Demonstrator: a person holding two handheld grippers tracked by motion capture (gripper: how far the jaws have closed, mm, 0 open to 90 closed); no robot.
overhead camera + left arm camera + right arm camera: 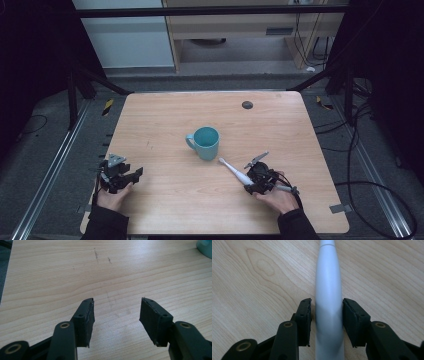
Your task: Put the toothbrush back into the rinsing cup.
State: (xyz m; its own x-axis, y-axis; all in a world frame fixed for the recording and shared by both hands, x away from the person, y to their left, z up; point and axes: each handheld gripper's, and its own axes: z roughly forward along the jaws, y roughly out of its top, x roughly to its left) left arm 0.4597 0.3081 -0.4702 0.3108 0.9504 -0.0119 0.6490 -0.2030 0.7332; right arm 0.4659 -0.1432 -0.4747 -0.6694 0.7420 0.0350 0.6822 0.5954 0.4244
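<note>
My right claw (pixel 325 322) has the white toothbrush (pixel 328 295) between its jaws; the right pad touches the handle and the left pad leaves only a thin gap, so no firm grip. The brush points away from this claw toward the teal mug (pixel 205 142). My left claw (pixel 116 322) stands wide open over bare table (pixel 50 277).

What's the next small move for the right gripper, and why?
Probably finish closing the right gripper on the white toothbrush. The handle already lies between its jaws, with a thin gap showing at the left pad, and the brush lies flat on the table beside the teal mug.
</note>
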